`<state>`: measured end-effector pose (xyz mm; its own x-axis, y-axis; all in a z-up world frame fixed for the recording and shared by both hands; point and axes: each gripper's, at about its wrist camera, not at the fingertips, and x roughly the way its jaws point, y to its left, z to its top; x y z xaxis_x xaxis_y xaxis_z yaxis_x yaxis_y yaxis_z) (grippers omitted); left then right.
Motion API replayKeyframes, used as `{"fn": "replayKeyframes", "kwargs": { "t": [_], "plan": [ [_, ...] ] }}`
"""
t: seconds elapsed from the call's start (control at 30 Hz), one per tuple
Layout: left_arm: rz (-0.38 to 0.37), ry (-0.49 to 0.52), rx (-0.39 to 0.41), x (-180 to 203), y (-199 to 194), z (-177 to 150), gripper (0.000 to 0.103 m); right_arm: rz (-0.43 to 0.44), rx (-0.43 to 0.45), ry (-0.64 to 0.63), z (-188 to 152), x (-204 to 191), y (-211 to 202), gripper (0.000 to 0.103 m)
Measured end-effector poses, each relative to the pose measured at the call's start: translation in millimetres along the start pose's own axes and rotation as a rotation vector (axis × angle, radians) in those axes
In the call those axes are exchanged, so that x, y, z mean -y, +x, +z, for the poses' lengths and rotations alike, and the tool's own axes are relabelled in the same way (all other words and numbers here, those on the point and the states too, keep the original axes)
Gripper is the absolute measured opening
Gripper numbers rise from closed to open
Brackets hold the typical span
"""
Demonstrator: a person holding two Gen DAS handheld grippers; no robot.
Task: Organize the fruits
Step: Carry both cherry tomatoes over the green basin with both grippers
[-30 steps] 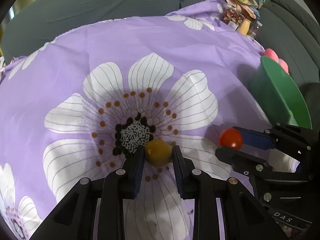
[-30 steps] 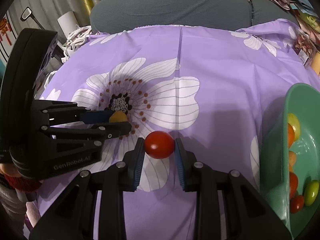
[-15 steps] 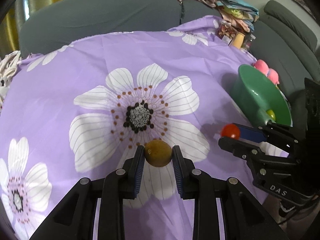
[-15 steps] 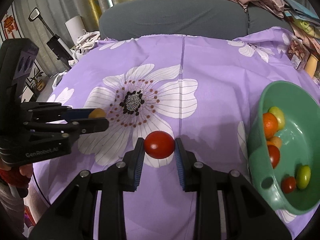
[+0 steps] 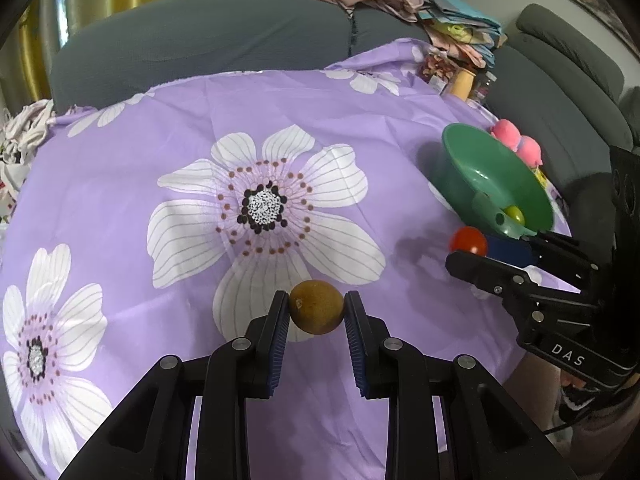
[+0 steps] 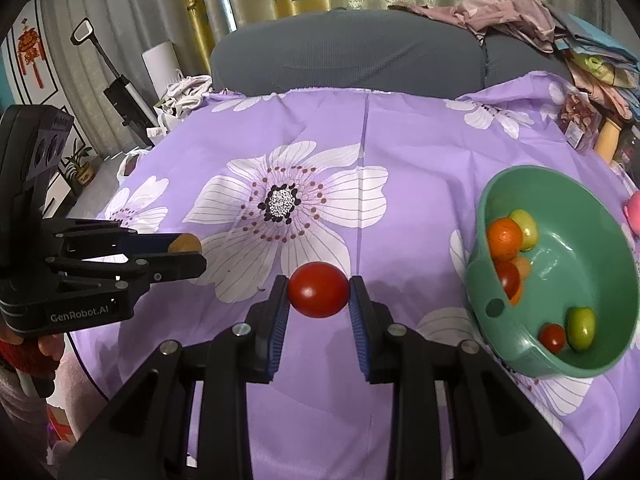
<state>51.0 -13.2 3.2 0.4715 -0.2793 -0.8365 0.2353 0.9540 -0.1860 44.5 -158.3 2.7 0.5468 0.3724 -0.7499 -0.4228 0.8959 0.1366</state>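
My left gripper is shut on a brown round fruit and holds it above the purple flowered cloth. My right gripper is shut on a red tomato, also above the cloth. A green bowl sits at the right and holds several fruits, among them an orange and a green fruit. In the left wrist view the bowl lies right of me, with the right gripper and its tomato just in front of it. The left gripper shows at the left of the right wrist view.
A grey sofa runs behind the table, with piled clothes on its right end. Two pink balls lie beyond the bowl. A yellow bottle and packets stand at the far right corner. A vacuum stands left of the sofa.
Both grippers have risen from the cloth with their fruits still held, so more of the table and the bowl's inside has come into view.
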Motion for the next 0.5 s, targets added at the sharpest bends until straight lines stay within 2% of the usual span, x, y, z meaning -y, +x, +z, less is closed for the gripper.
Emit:
{"fn": "replayKeyframes", "kwargs": {
  "t": [0.5],
  "plan": [
    [0.002,0.074,0.044,33.6,-21.7,1.9,0.028,0.017,0.083,0.004,-3.5,0.6,-34.6,0.030]
  ]
}}
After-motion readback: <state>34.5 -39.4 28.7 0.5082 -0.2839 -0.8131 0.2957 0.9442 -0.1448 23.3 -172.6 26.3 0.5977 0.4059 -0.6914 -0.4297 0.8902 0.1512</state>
